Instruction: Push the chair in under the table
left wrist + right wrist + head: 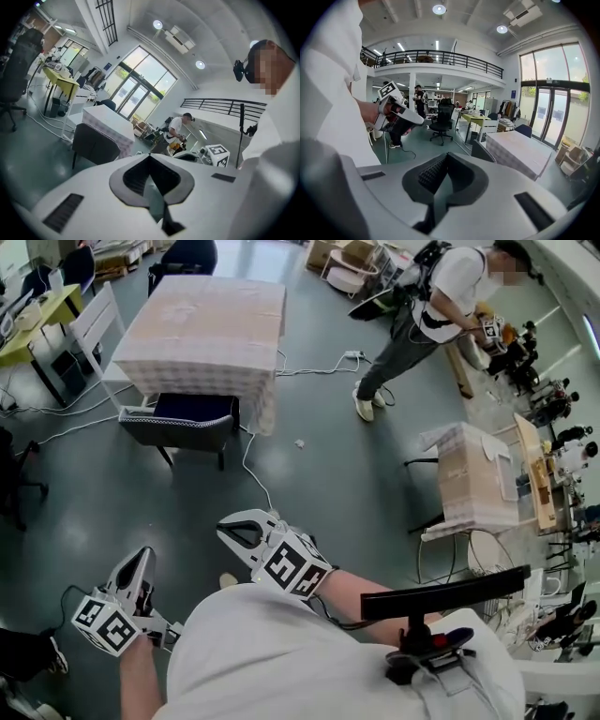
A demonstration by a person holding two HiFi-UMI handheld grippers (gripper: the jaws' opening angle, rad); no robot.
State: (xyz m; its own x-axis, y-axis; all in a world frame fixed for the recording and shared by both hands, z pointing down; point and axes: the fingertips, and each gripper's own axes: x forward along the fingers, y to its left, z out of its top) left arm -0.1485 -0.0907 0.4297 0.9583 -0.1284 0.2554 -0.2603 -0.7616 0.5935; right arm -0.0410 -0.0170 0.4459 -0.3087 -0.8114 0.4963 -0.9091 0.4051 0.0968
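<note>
Chair is well off at about 12 o'clock from the right gripper, the nearer one, and 1 o'clock from the left gripper. It's got a dark padded seat, grey fabric shell and thin legs. It sits at the cloth-covered table edge, maybe partly tucked in already. Both grippers are closed tight and holding nothing.

The table is draped in a pale, finely checked cloth, matt and soft-looking. Just beside the table, the chair has dark, matt woven upholstery. Around the table, the grey-green floor is smooth and faintly glossy.
</note>
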